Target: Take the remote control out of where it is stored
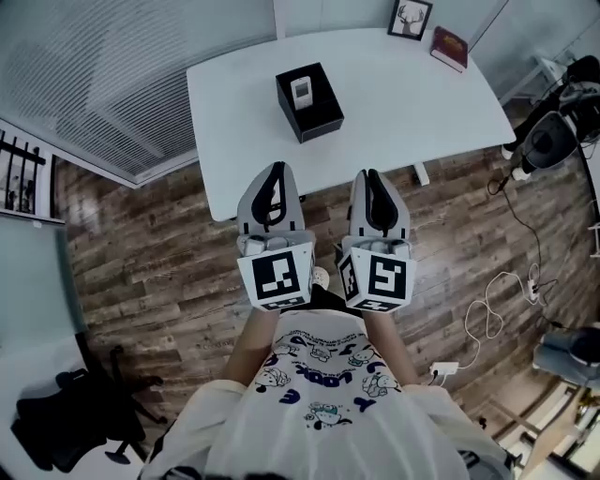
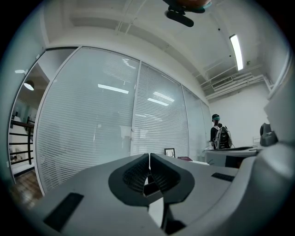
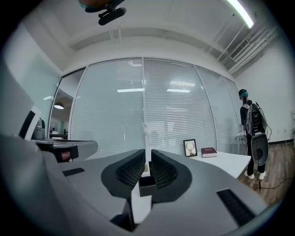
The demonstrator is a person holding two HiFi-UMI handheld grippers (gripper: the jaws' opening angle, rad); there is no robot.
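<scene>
Remote control (image 1: 303,91) lying in the open black box (image 1: 319,120), and that box sits near the middle of the white table (image 1: 403,94). Left gripper (image 1: 276,169) hovers just off the table's near edge, clenched tight, nothing in it. Right gripper (image 1: 371,175) is beside it at the same edge, jaws pressed together, empty too. Picture frame (image 1: 410,19) and red book (image 1: 449,48) stand at the table's far side.
</scene>
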